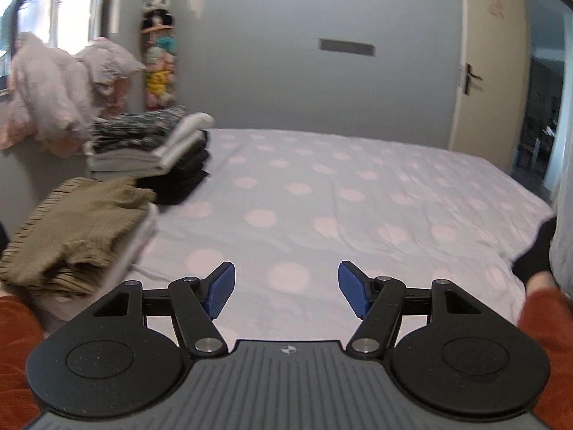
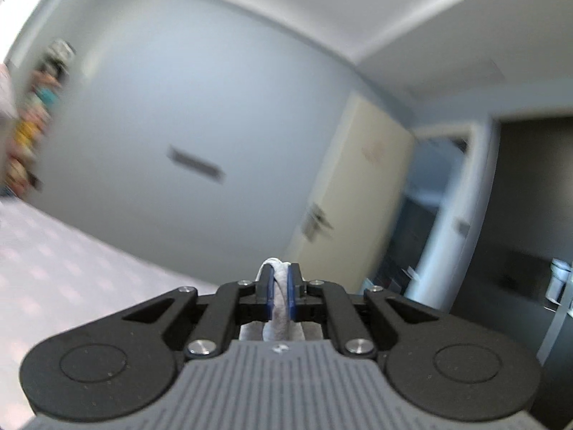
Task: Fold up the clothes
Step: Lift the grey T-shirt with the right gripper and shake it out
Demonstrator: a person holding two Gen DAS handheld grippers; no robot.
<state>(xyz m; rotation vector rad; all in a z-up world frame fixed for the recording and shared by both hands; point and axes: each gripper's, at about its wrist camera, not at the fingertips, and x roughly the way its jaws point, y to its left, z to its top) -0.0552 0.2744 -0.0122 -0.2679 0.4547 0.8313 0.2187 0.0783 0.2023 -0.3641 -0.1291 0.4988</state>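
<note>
My left gripper [image 1: 286,292] is open and empty, held low over the polka-dot bed sheet [image 1: 340,197]. A folded olive-brown garment [image 1: 75,236] lies on a pile to its left. A stack of folded dark and grey clothes [image 1: 154,154] stands behind that. My right gripper [image 2: 280,292] is shut on a light grey-white piece of cloth [image 2: 281,317], raised and pointing at the wall; the rest of the cloth hangs out of sight below the fingers.
A heap of pink unfolded laundry [image 1: 61,86] sits at the back left. A grey wall [image 1: 304,71] and a cream door [image 1: 490,71] stand behind the bed. An open doorway [image 2: 422,222] is at the right. Orange sleeves [image 1: 548,326] show at the frame edges.
</note>
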